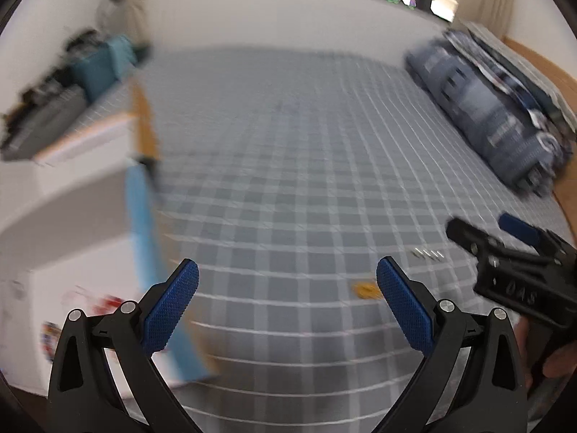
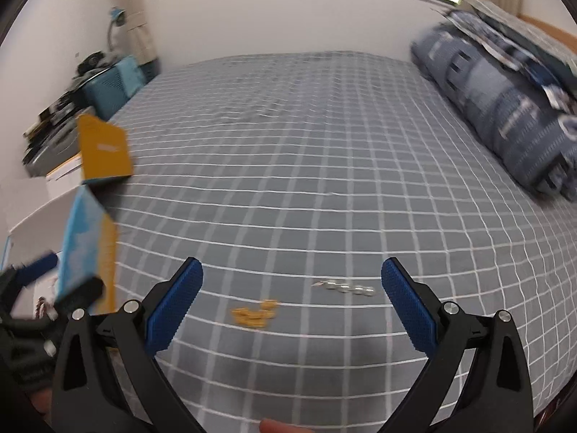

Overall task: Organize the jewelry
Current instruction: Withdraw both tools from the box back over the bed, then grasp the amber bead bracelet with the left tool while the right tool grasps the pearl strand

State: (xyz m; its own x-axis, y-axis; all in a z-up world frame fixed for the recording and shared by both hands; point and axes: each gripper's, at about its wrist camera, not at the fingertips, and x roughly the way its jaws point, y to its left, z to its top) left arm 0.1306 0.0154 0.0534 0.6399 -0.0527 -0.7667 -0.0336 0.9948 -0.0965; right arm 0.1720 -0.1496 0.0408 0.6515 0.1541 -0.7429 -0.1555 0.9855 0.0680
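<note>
A small heap of gold rings (image 2: 256,313) lies on the grey checked bedspread (image 2: 306,180), and a short row of silver rings (image 2: 348,287) lies just right of it. Both groups show in the left wrist view, gold (image 1: 366,289) and silver (image 1: 428,253). My right gripper (image 2: 292,303) is open and empty, hovering above both groups. My left gripper (image 1: 287,305) is open and empty, left of the gold rings. A blue and orange open box (image 2: 90,241) stands at the bed's left edge; its blue side (image 1: 144,252) is close to my left gripper.
A folded blue patterned quilt (image 2: 505,101) lies along the bed's right side. A white bedside cabinet (image 1: 65,195) with a blue case (image 2: 111,83) and clutter stands left of the bed. The other gripper shows at each view's edge (image 1: 512,263).
</note>
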